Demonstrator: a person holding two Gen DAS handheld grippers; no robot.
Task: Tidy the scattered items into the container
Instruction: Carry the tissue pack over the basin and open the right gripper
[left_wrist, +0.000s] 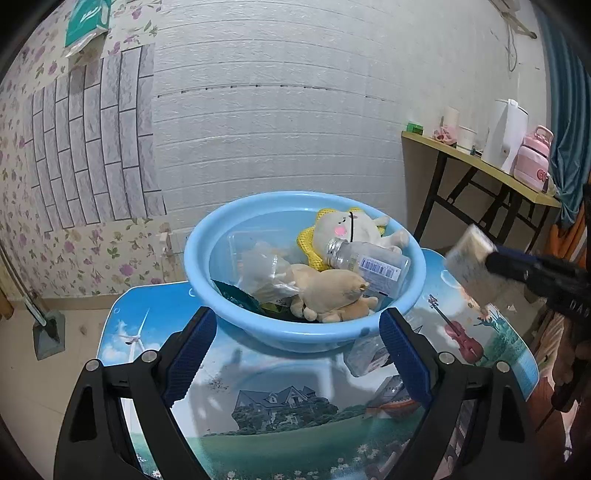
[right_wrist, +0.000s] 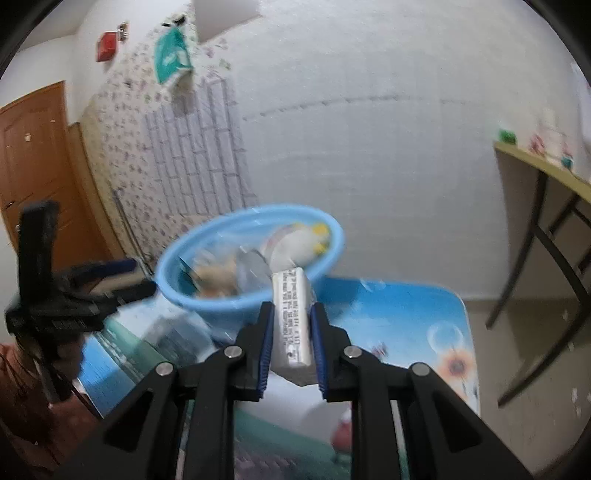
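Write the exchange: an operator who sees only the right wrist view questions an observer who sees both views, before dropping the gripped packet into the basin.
Operator: My right gripper holds the white packet. Is the left gripper busy?
Observer: No, it is empty, jaws wide open.
Operator: My view is blurred. Is anything outside the blue basin?
Observer: Yes, a clear wrapper lies on the table beside the basin's base.

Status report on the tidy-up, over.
Left gripper open, empty. Right gripper shut on white packet, short of blue basin. Clear packet left on table. Path unobstructed.
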